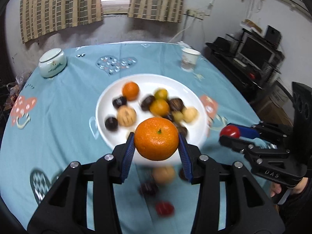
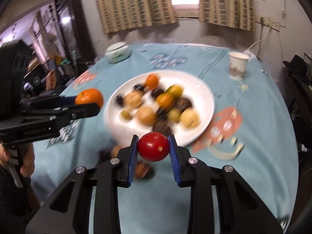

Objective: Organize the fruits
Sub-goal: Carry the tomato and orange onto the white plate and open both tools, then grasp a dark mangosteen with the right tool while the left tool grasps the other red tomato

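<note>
A big orange tangerine (image 1: 156, 138) hangs above the table's near side, clamped between the blue pads of my left gripper (image 1: 156, 142). From the right wrist view the same tangerine (image 2: 89, 97) shows at the left. My right gripper (image 2: 153, 146) is shut on a small red tomato (image 2: 153, 146), held just before the near rim of the white plate (image 2: 202, 93). That tomato (image 1: 230, 131) also appears at the right of the left wrist view. The plate (image 1: 105, 105) carries several blurred fruits: small oranges, pale round ones and dark brown ones.
Loose fruits lie on the blue cloth in front of the plate: a pale one (image 1: 163, 174), a dark one (image 1: 148, 188), a red one (image 1: 164, 208). A paper cup (image 2: 237, 66) stands back right, a lidded ceramic jar (image 1: 52, 62) back left. A person's hand (image 2: 27, 161) grips the left handle.
</note>
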The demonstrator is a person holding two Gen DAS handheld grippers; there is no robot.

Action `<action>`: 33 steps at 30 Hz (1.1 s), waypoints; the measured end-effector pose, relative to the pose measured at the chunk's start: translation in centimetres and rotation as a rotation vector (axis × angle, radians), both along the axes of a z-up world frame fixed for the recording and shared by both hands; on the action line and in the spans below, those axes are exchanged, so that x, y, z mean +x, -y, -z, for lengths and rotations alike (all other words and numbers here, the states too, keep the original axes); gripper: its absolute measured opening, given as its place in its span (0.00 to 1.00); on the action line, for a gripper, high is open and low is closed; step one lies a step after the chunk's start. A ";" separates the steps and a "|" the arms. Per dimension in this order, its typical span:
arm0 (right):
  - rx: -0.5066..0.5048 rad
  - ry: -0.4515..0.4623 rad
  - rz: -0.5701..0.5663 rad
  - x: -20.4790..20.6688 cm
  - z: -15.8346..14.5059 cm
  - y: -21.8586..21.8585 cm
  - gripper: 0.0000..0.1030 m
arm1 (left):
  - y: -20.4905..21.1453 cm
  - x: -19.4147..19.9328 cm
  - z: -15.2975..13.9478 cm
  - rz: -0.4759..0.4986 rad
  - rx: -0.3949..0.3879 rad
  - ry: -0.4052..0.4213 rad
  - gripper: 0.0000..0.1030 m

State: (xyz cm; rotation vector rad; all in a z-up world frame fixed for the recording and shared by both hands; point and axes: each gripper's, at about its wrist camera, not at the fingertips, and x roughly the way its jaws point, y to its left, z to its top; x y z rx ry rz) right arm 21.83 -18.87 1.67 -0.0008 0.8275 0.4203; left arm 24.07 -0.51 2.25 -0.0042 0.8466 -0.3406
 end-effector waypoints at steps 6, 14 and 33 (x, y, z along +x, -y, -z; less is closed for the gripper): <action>-0.068 0.004 0.070 8.0 2.0 0.4 0.30 | 1.1 6.5 2.5 -0.025 0.026 -0.066 0.43; -0.104 -0.021 0.090 11.2 4.7 0.8 0.31 | 1.4 9.3 4.7 -0.016 0.032 -0.100 0.43; -0.145 0.156 0.094 4.4 -1.3 2.4 0.75 | -1.3 0.8 -1.6 -0.080 0.011 0.052 0.84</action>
